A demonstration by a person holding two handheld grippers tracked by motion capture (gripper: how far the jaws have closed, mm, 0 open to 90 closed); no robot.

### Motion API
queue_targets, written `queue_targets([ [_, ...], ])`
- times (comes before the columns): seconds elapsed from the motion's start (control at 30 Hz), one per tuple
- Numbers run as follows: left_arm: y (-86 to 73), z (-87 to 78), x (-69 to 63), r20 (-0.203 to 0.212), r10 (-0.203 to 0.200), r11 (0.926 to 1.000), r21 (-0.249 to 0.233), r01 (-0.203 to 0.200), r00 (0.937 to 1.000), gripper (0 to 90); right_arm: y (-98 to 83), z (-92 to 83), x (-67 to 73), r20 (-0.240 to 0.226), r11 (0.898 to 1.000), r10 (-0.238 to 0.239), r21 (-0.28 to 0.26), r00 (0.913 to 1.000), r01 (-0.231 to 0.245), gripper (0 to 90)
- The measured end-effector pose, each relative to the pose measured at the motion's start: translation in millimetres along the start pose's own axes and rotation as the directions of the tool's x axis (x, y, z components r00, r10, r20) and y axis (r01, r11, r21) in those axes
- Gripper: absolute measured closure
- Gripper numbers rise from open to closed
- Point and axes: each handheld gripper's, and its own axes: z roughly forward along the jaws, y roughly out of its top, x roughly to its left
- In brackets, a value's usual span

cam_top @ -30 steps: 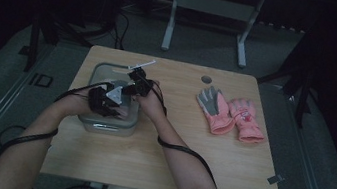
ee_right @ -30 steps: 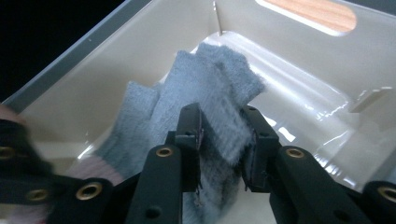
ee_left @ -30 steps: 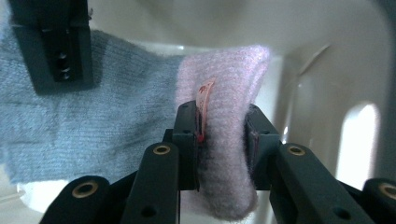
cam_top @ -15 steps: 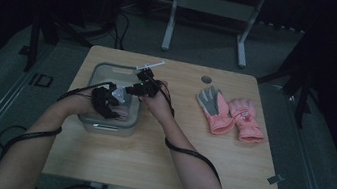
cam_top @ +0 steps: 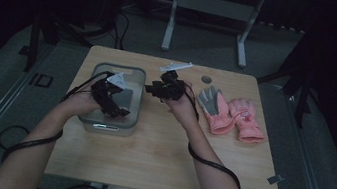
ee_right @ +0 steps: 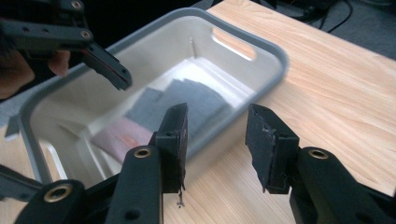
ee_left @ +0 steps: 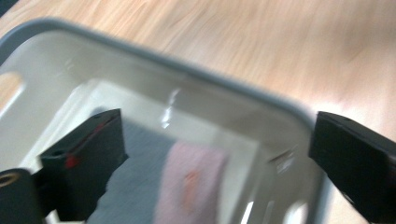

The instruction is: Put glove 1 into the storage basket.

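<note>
Two pink gloves (cam_top: 233, 115) lie beside a rounded plastic bin (cam_top: 110, 124).

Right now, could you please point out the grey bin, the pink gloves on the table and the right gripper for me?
grey bin (ee_right: 275, 52): right gripper view, on its far rim.
pink gloves (cam_top: 246, 121): high view, on the right-hand glove's palm.
right gripper (ee_right: 217, 135): right gripper view, midway between its open jaws.

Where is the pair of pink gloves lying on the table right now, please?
In the high view, the pink gloves lie side by side on the table's right half, just right of the right tool and well apart from the bin.
</note>
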Motion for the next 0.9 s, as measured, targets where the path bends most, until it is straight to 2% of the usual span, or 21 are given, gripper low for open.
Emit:
queue_targets([
  [0.07, 6.5, 2.3, -7.0, 0.027, 0.000, 0.9999, -0.012, 0.000, 0.9996, 2.2, -4.4, -10.5, -4.4, 0.021, 1.000, -0.011, 0.000, 0.9997, 0.011, 58.9],
  [0.2, 18.5, 9.2, -23.4, 0.039, -0.005, 0.9992, -0.039, 0.006, 0.9992, 1.9, -16.5, -33.1, -15.9, 0.039, 1.000, -0.008, -0.008, 0.9992, 0.009, 59.0],
  [0.3, 26.7, 13.0, -37.7, 0.040, 0.012, 0.9986, -0.052, -0.010, 0.9991, 1.9, -27.2, -47.8, -25.8, 0.056, 1.000, -0.009, -0.002, 0.9984, 0.009, 59.0],
  [0.33, 28.9, 14.0, -42.5, 0.049, 0.018, 0.9978, -0.065, -0.015, 0.9986, 1.9, -30.9, -52.3, -29.8, 0.065, 1.000, -0.006, -0.002, 0.9979, 0.006, 58.9],
  [0.4, 33.4, 17.5, -52.1, 0.062, 0.033, 0.9978, -0.060, -0.029, 0.9975, 1.9, -38.7, -61.0, -37.8, 0.082, 1.000, 0.005, 0.001, 0.9966, -0.005, 59.0],
  [0.57, 37.2, 26.3, -73.0, 0.095, 0.003, 0.9900, -0.141, 0.011, 0.9955, 1.9, -58.7, -81.7, -57.7, 0.125, 1.000, -0.008, 0.013, 0.9921, 0.006, 58.9],
  [0.67, 38.5, 31.7, -88.0, 0.085, 0.002, 0.9865, -0.163, 0.012, 0.9964, 1.9, -69.4, -94.9, -70.5, 0.143, 1.000, -0.013, 0.018, 0.9896, 0.011, 59.1],
  [0.7, 39.0, 33.4, -93.5, 0.065, 0.010, 0.9863, -0.165, 0.001, 0.9979, 1.9, -72.3, -99.4, -74.7, 0.153, 1.000, -0.015, 0.012, 0.9882, 0.014, 59.4],
  [0.73, 39.0, 33.4, -93.5, 0.065, 0.010, 0.9863, -0.165, 0.001, 0.9979, 1.9, -72.3, -99.4, -74.7, 0.153, 1.000, -0.015, 0.012, 0.9882, 0.014, 59.4],
  [0.77, 38.5, 38.0, -105.2, 0.047, 0.021, 0.9850, -0.172, -0.013, 0.9987, 1.9, -74.7, -104.1, -78.8, 0.163, 1.000, -0.009, 0.006, 0.9865, 0.008, 59.9],
  [0.8, 37.5, 40.0, -109.7, 0.050, 0.014, 0.9836, -0.180, -0.005, 0.9987, 1.9, -79.0, -113.2, -88.1, 0.193, 1.000, -0.013, -0.005, 0.9811, 0.014, 60.1],
  [0.9, 33.1, 47.8, -122.9, 0.038, -0.004, 0.9826, -0.185, 0.011, 0.9993, 1.9, -84.4, -119.6, -101.2, 0.233, 1.000, -0.011, 0.008, 0.9724, 0.009, 60.2],
])
